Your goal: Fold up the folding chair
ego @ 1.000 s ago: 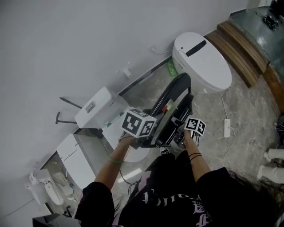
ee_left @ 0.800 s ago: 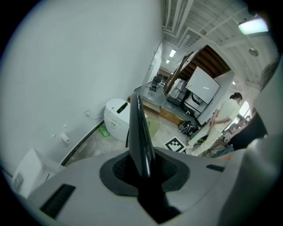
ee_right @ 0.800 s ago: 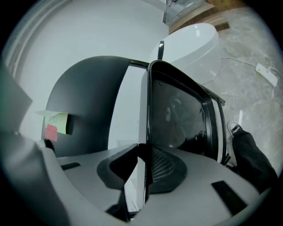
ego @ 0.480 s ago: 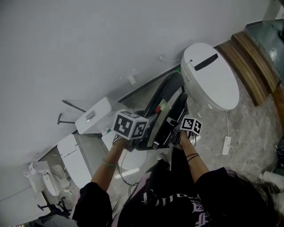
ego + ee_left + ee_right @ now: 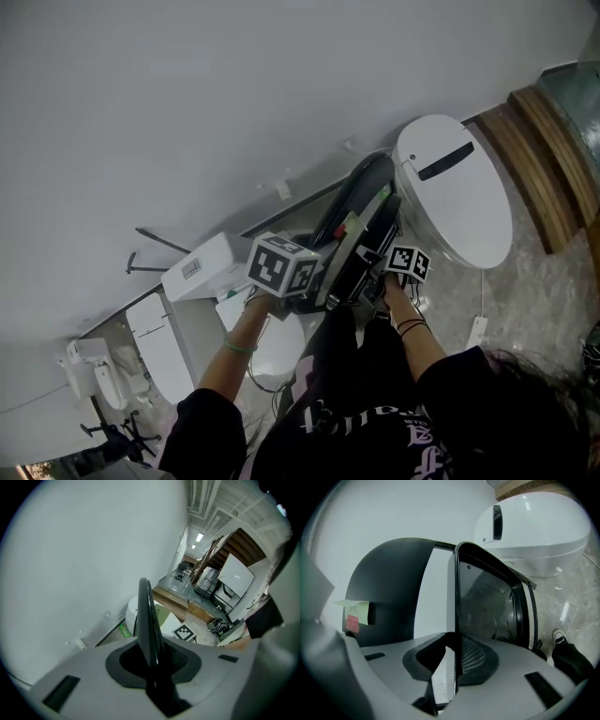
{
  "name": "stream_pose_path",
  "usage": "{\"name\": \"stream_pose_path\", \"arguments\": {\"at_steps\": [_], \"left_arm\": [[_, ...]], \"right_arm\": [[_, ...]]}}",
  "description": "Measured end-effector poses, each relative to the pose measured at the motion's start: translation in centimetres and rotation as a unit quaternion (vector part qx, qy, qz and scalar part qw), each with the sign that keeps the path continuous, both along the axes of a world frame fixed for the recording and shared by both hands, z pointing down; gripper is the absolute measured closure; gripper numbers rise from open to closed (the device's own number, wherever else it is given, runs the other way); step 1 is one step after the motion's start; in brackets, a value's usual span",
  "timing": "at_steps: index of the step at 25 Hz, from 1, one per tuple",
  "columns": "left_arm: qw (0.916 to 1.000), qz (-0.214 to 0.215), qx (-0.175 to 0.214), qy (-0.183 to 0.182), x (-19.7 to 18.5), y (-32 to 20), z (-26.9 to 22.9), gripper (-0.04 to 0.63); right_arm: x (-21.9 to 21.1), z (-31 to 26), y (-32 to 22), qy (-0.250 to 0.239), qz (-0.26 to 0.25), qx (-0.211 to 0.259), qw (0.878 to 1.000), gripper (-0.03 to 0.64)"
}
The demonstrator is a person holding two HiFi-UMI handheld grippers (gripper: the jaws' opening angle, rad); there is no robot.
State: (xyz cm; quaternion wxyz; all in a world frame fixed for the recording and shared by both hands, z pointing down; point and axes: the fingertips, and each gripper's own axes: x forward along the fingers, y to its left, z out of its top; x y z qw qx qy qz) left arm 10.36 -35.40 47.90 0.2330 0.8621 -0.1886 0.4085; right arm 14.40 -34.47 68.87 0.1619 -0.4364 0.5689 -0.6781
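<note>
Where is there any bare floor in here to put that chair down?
The barest patch for the folding chair is the marble floor between the white toilet and the wooden step, though a power strip lies at its edge. Along the wall to the left, white fixtures crowd together.

Floor point(image 5: 548, 295): grey marbled stone. A white toilet point(image 5: 455, 187) stands on it, beside a wooden step point(image 5: 553, 164). A white power strip point(image 5: 475, 330) lies near the toilet. A white box point(image 5: 206, 267) sits against the wall, and a green bottle point(image 5: 123, 630) at the wall base.
</note>
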Motion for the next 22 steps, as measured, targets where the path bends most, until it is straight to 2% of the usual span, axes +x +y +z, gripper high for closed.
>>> {"name": "stream_pose_path", "arguments": {"at_steps": [5, 11, 17, 22], "left_arm": [[0.9998, -0.006, -0.016, 0.005, -0.9, -5.0, 0.1, 0.522], [0.9976, 0.035, -0.055, 0.023, -2.6, -14.3, 1.8, 0.517], [0.9966, 0.079, -0.021, 0.012, -3.4, -17.5, 1.4, 0.517], [0.9945, 0.102, -0.024, 0.01, -5.6, -27.1, 1.3, 0.518]], "right_arm": [[-0.5, 0.0, -4.1, 0.012, 0.003, -0.003, 1.0, 0.537], [-1.5, 0.8, -13.5, 0.04, 0.031, -0.031, 0.998, 0.537], [-2.6, 0.9, -16.8, 0.033, 0.075, -0.004, 0.997, 0.537], [-4.9, 1.1, -25.5, 0.035, 0.101, -0.012, 0.994, 0.537]]}}
